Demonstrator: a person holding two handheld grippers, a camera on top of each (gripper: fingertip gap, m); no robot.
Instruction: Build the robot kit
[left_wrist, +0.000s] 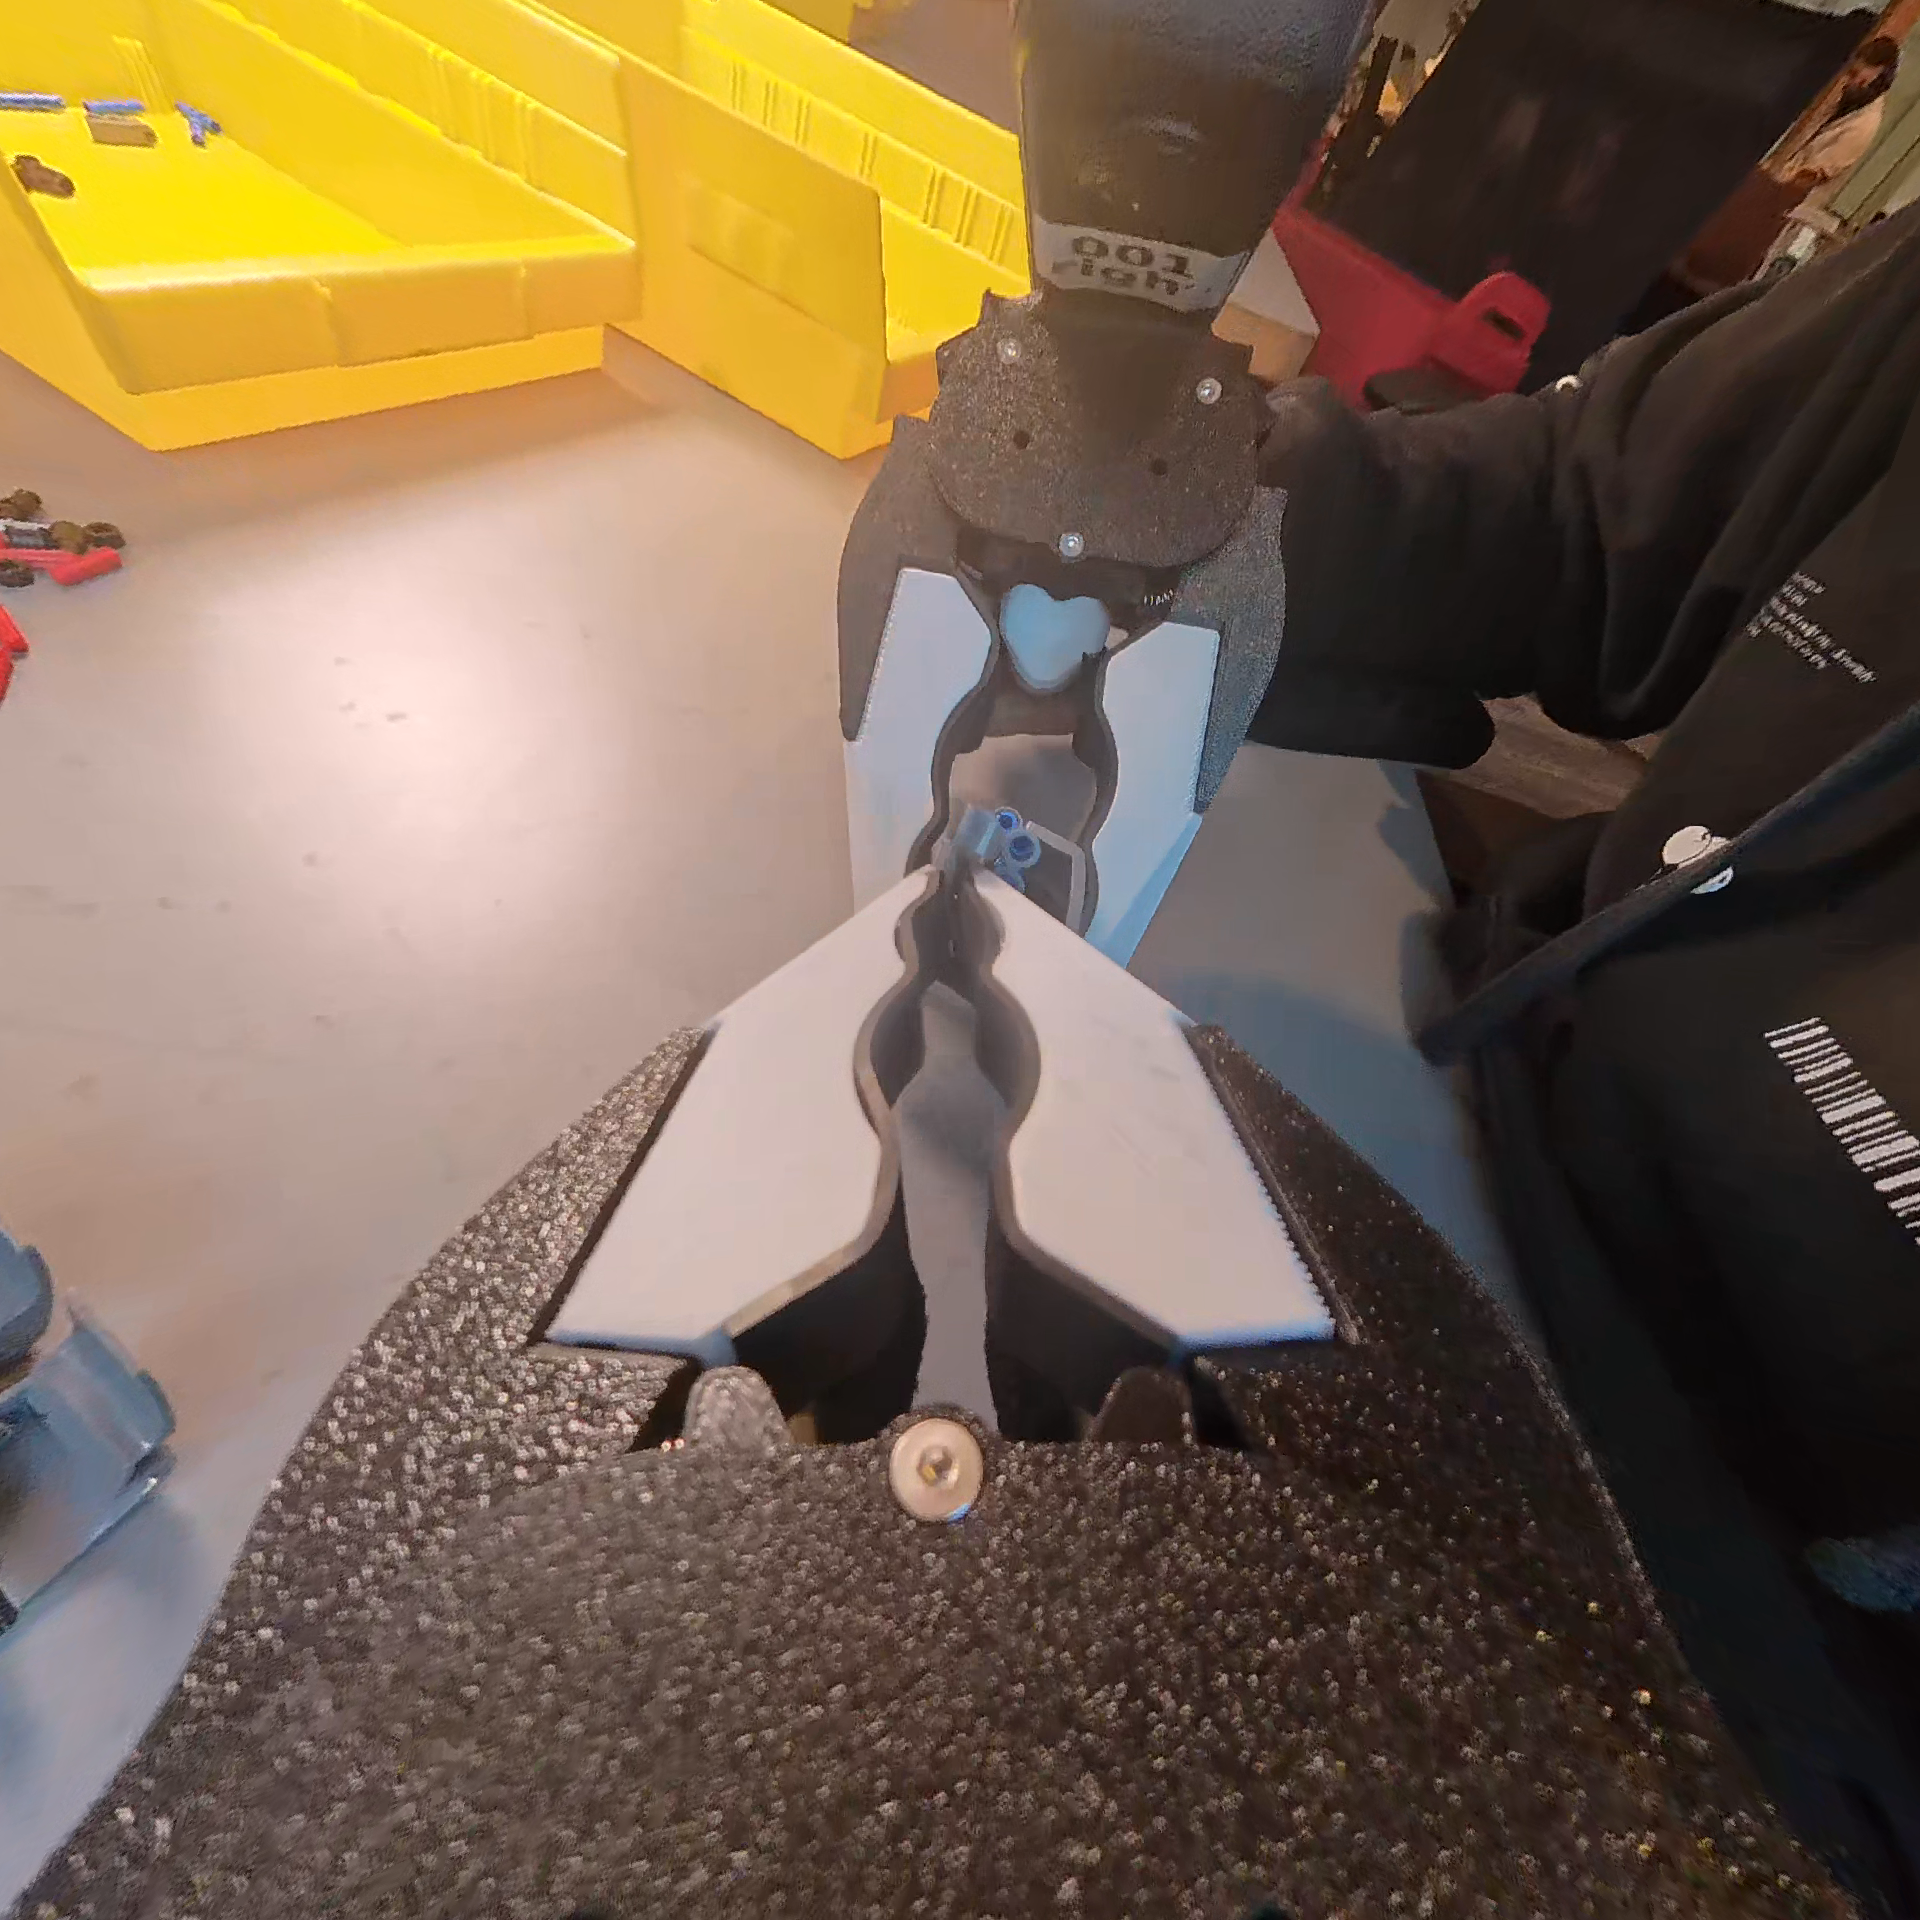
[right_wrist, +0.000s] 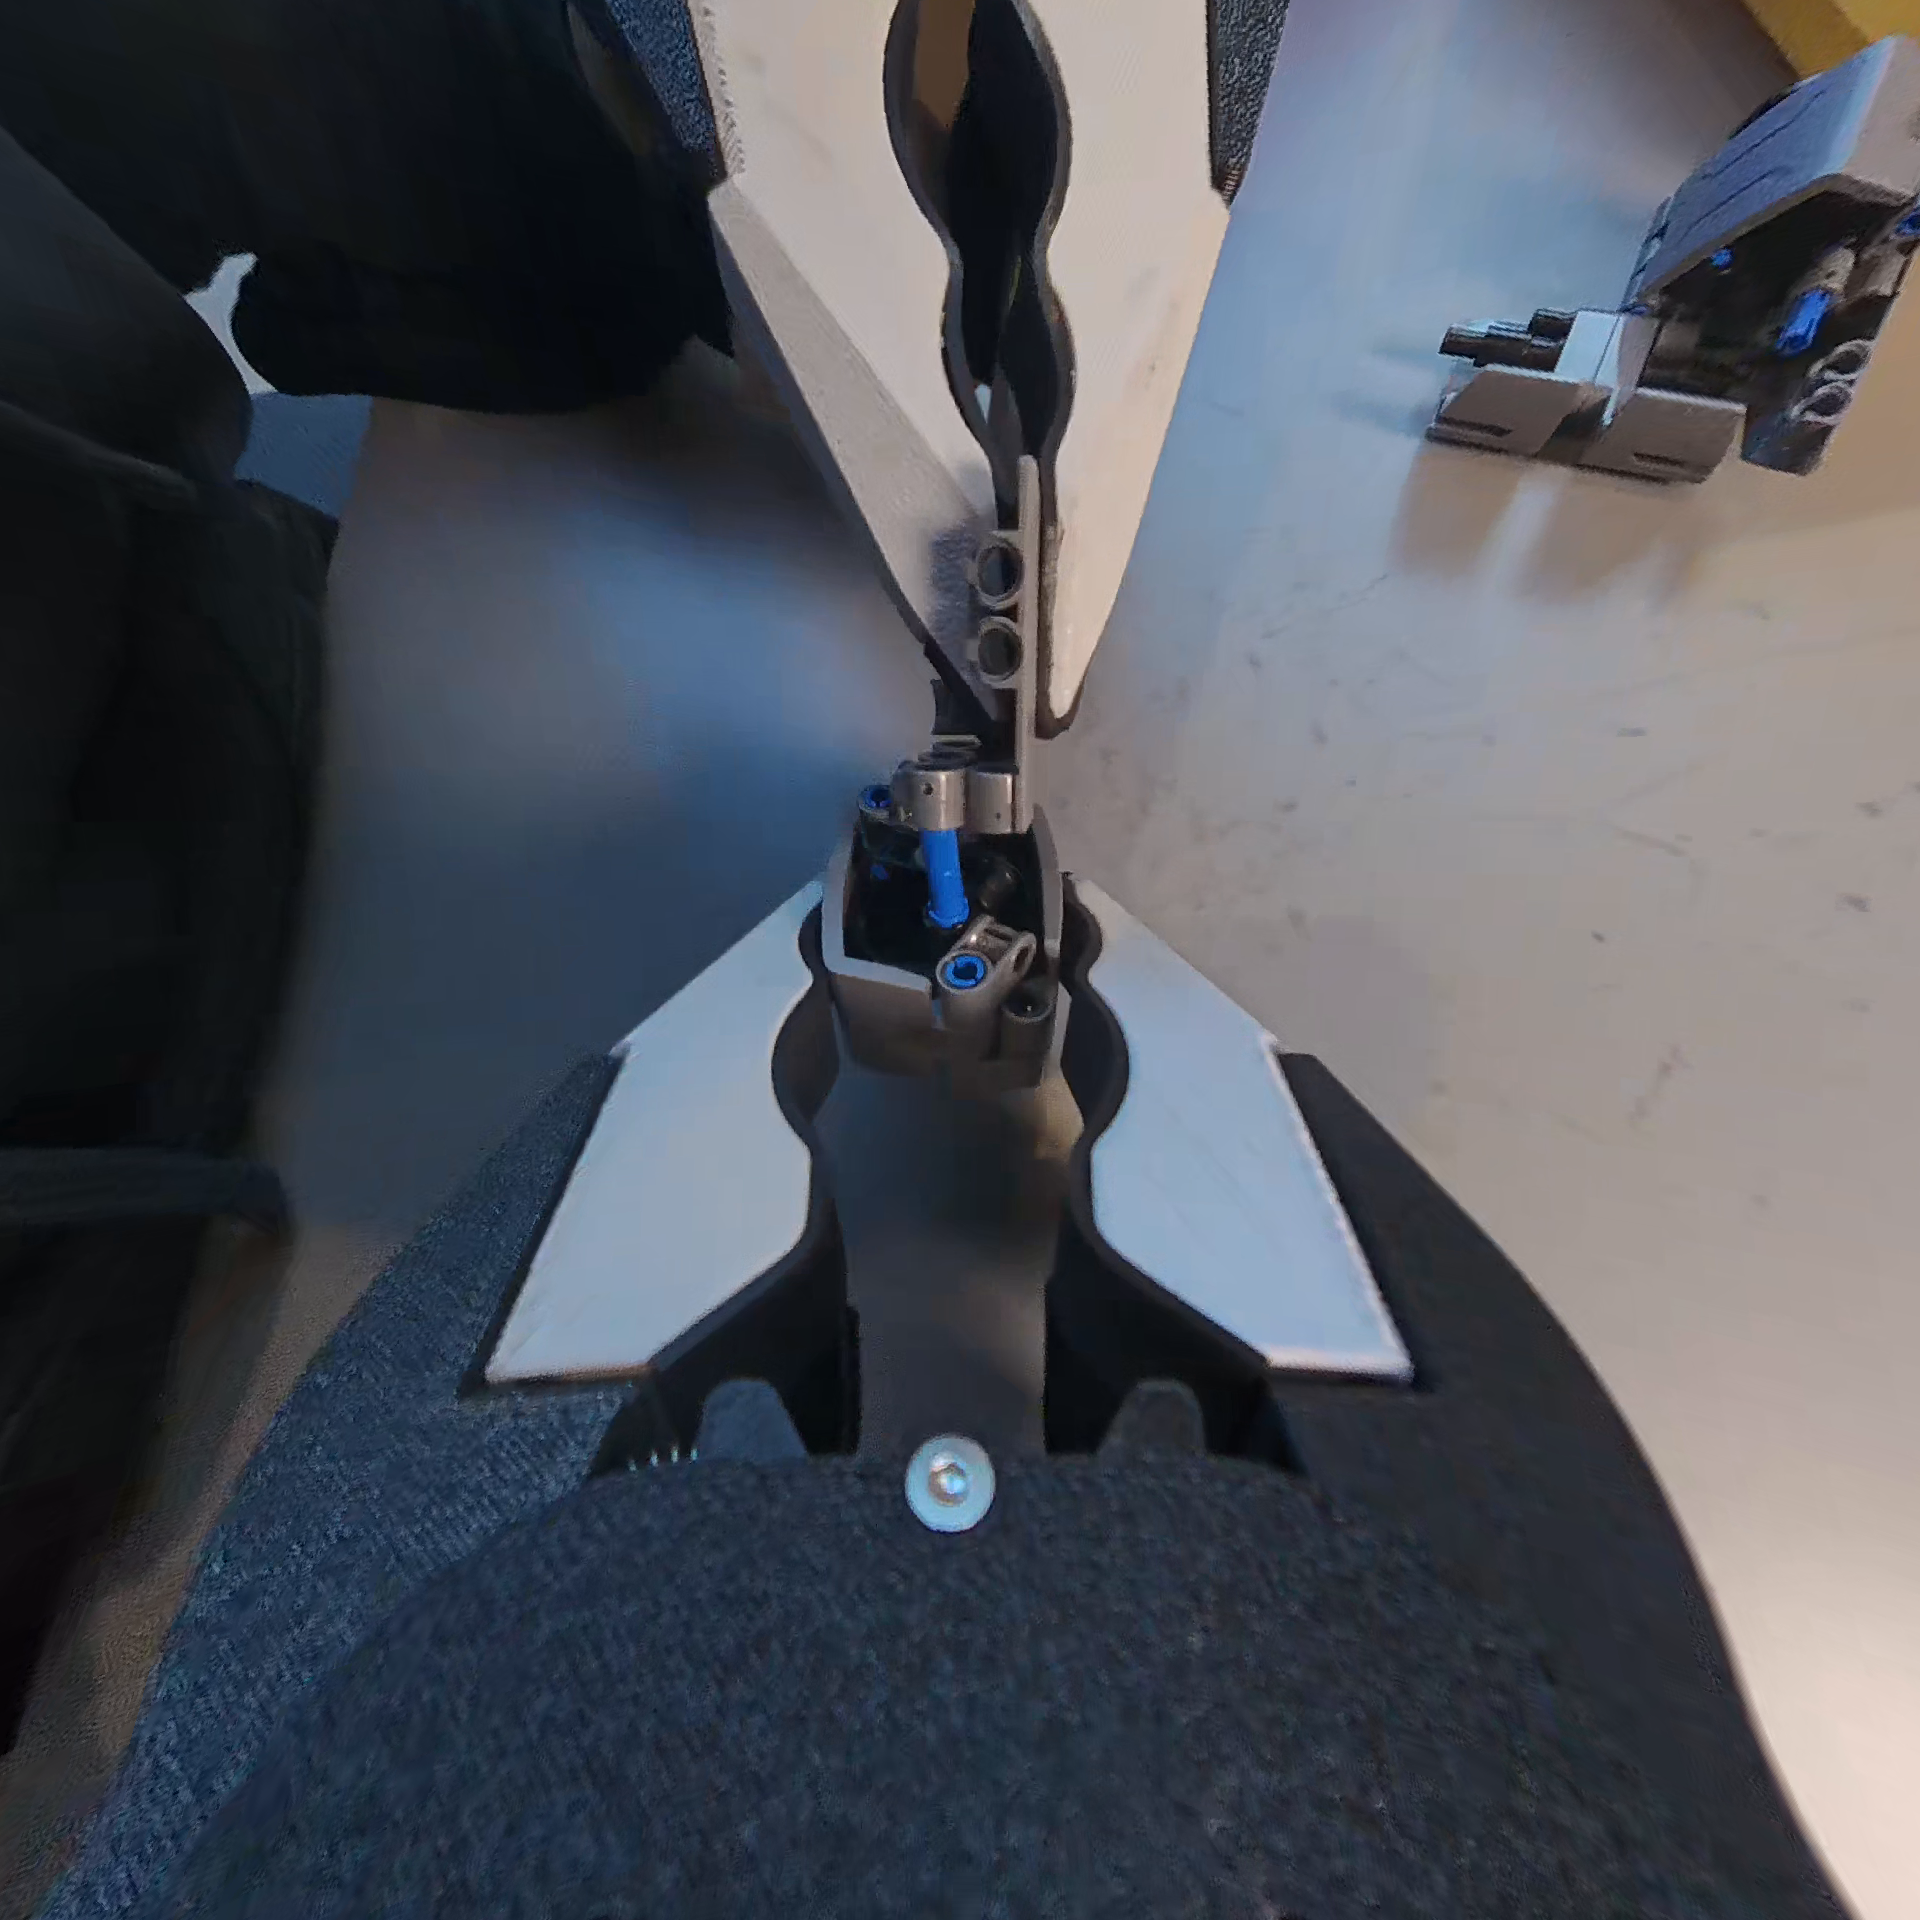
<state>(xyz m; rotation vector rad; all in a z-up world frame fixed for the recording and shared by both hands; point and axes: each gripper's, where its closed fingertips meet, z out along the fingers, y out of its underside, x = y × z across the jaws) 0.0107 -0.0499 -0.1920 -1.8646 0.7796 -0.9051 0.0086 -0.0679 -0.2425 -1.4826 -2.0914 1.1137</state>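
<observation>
The two grippers meet tip to tip over a pale grey tabletop (left_wrist: 416, 831). In the centre of the right wrist view, the right gripper (right_wrist: 940, 966) has its fingers clamped on a small grey brick assembly (right_wrist: 940, 997) with blue pins. Coming down from the top of that frame, the left gripper (right_wrist: 1013, 623) pinches a thin grey beam with round holes (right_wrist: 1000, 613), its fingers nearly together; the beam's lower end touches the assembly.

In the left wrist view the same joint sits at mid-frame, the left gripper (left_wrist: 951, 894) closed on the beam and the right gripper (left_wrist: 1023, 847) facing it from above, held by a black-gloved hand (left_wrist: 1382, 582). Yellow bins (left_wrist: 312, 270) fill the upper left, with red and black pieces (left_wrist: 57, 551) at the left edge. A larger grey brick build (right_wrist: 1704, 332) lies upper right in the right wrist view, well apart.
</observation>
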